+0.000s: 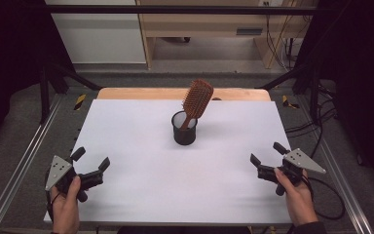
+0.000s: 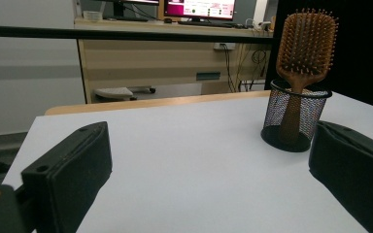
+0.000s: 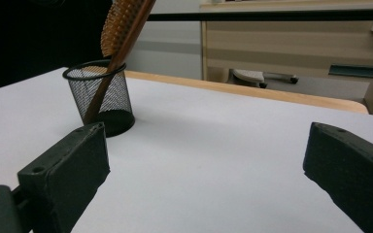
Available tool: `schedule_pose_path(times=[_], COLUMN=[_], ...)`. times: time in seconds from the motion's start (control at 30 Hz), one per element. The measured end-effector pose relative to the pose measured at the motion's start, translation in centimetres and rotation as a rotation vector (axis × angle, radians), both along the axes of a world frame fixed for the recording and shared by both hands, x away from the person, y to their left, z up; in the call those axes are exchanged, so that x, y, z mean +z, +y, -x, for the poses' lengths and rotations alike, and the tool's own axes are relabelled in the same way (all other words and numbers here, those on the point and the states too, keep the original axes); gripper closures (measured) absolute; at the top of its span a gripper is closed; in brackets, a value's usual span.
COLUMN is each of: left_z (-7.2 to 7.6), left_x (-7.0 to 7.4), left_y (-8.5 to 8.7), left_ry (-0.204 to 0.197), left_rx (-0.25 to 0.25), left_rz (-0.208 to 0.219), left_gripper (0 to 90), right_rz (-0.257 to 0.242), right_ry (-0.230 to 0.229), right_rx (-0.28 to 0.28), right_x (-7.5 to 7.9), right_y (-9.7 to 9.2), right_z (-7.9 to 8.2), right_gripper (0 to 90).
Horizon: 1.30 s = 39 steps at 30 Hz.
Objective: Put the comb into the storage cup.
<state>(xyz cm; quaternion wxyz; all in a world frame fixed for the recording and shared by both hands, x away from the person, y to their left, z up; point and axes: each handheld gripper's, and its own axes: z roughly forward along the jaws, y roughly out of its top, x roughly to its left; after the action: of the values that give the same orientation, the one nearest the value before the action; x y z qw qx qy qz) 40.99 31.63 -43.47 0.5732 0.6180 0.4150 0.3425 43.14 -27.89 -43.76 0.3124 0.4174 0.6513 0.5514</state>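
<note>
A brown wooden paddle hairbrush (image 1: 196, 100) stands handle-down in a black mesh cup (image 1: 184, 129) near the middle of the white table (image 1: 141, 195), leaning to the right and away. My left gripper (image 1: 91, 159) rests at the front left, held by a hand, open and holding nothing. At the front right my right gripper (image 1: 268, 152) is open too, with nothing between its jaws. In the left gripper view the hairbrush (image 2: 305, 43) and cup (image 2: 294, 116) appear ahead to the right. The right gripper view has the cup (image 3: 99, 98) and brush (image 3: 121, 34) ahead to the left.
A wooden strip (image 1: 141, 93) runs along the table's far edge. Beyond it stand a wooden desk (image 1: 209, 24) and cables (image 1: 282, 44). Metal rails (image 1: 24, 161) flank the table on both sides, and dark curtains hang left and right.
</note>
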Motion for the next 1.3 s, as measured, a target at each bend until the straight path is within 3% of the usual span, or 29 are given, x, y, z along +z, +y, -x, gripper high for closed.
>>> schedule_pose_path(times=[0.67, 1.3], left_z=[0.1, 0.3], left_x=[0.2, 0.4], left_y=[-0.4, -0.9], left_ry=[-0.021, -0.028], left_rx=[-0.033, -0.055], left_rz=[0.010, 0.016], left_gripper=[1.8, 1.8], right_rz=[0.014, -0.003], right_ry=[0.002, -0.044], right_rx=[0.037, 0.081], right_x=[-1.8, -2.1], right_y=[1.6, 2.5], right_z=[0.5, 0.6], right_gripper=[3.1, 3.5])
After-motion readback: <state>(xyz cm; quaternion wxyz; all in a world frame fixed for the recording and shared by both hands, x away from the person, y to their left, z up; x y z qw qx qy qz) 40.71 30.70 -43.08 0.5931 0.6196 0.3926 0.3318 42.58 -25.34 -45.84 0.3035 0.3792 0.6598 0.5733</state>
